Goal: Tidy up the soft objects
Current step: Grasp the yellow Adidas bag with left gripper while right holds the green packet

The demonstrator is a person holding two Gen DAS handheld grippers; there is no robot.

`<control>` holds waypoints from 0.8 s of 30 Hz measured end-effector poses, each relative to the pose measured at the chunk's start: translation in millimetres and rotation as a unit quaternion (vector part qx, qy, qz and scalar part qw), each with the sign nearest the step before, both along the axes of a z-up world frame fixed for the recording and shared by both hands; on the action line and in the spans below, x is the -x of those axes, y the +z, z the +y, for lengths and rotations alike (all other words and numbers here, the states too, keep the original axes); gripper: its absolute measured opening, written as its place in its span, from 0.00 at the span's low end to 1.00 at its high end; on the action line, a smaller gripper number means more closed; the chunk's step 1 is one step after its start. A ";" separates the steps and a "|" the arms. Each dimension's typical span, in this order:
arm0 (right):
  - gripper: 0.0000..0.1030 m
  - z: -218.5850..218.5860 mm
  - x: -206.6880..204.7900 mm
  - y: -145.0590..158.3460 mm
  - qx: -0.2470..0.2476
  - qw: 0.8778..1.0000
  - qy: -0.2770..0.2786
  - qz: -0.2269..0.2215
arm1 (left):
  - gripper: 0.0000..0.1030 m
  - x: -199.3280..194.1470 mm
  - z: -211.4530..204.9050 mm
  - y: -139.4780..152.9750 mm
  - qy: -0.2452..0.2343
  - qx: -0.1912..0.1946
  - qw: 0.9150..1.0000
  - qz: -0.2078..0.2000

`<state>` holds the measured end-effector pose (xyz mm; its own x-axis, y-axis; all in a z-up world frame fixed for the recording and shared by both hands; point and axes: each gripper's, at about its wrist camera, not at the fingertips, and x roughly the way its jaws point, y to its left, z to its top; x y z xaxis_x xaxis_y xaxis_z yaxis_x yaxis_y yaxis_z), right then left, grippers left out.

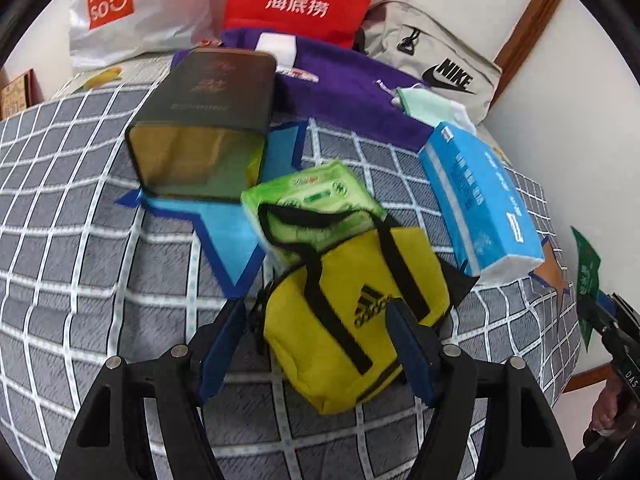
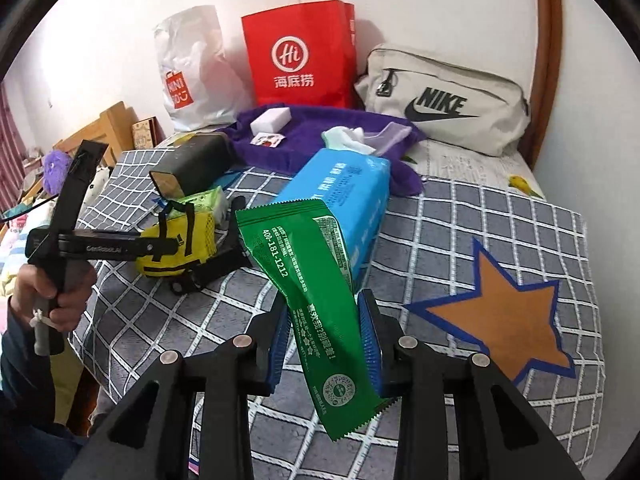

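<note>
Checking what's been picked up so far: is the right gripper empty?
No. The right gripper holds a green packet between its blue pads, lifted above the checked bedspread.

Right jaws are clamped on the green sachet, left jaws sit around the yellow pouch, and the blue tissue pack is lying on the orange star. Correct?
Not quite. The blue tissue pack lies on the checked cover beside the orange star, apart from it, as the right wrist view shows. The right gripper does clamp the green sachet, and the left gripper sits around the yellow pouch.
</note>
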<state>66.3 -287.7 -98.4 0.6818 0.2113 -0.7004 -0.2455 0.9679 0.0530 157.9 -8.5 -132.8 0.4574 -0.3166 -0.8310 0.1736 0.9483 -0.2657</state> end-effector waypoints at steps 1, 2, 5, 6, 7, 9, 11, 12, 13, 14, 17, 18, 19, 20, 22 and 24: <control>0.32 1.3 -1.7 -1.0 -0.001 1.000 0.002 0.002 | 0.64 -1.3 -1.2 -0.3 0.000 -0.002 1.000 -0.002; 0.32 2.8 -2.9 -1.9 -0.002 1.000 0.003 0.004 | 0.52 -1.8 -1.7 -0.5 -0.002 0.001 1.000 -0.005; 0.32 6.5 -5.1 -2.1 -0.001 1.000 0.008 0.004 | 0.38 -1.5 -2.0 1.4 -0.011 -0.001 1.000 -0.015; 0.32 7.2 -5.7 -0.7 -0.003 1.000 0.009 0.003 | 0.31 -0.7 -1.1 3.0 -0.009 -0.007 1.000 -0.020; 0.32 8.7 -5.7 1.2 -0.004 1.000 0.011 0.001 | 0.29 -0.1 1.0 4.9 -0.009 -0.007 1.000 -0.023; 0.32 10.4 -6.9 4.0 -0.004 1.000 0.012 -0.001 | 0.25 0.2 4.8 7.7 -0.012 0.003 1.000 -0.023; 0.32 13.8 -8.6 8.2 -0.005 1.000 0.019 -0.005 | 0.24 2.0 6.7 11.5 -0.015 0.004 0.999 -0.029; 0.32 15.6 -9.5 9.7 -0.004 1.000 0.020 -0.007 | 0.23 3.2 7.2 14.3 -0.015 0.004 0.999 -0.032; 0.32 16.8 -10.4 11.1 -0.004 1.000 0.022 -0.008 | 0.23 4.7 7.3 17.9 -0.017 0.004 0.999 -0.035; 0.32 18.2 -10.7 12.9 -0.005 1.000 0.024 -0.008 | 0.21 5.8 7.2 21.5 -0.018 0.005 0.999 -0.039; 0.32 22.4 -12.8 18.7 -0.007 1.000 0.027 -0.012 | 0.21 9.2 7.6 30.1 -0.022 0.001 0.999 -0.047; 0.32 23.4 -13.4 20.3 -0.007 0.999 0.028 -0.013 | 0.20 10.1 7.9 33.2 -0.022 -0.001 0.998 -0.051; 0.32 24.7 -14.0 22.8 -0.008 0.999 0.029 -0.015 | 0.20 10.9 8.4 36.7 -0.023 -0.001 0.998 -0.055; 0.32 26.3 -14.8 25.2 -0.008 0.999 0.030 -0.015 | 0.20 11.3 8.9 39.6 -0.023 0.000 0.998 -0.058; 0.32 28.0 -16.8 28.8 -0.008 0.999 0.030 -0.018 | 0.20 11.8 10.4 44.5 -0.023 0.002 0.998 -0.060; 0.32 30.1 -20.4 31.2 -0.009 0.999 0.029 -0.019 | 0.19 12.6 12.5 49.3 -0.024 0.004 0.998 -0.064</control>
<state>86.7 -257.7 -67.2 0.6946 0.2634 -0.6694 -0.3037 0.9509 0.0589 145.4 4.0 -83.5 0.5447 -0.3470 -0.7635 0.2511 0.9361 -0.2463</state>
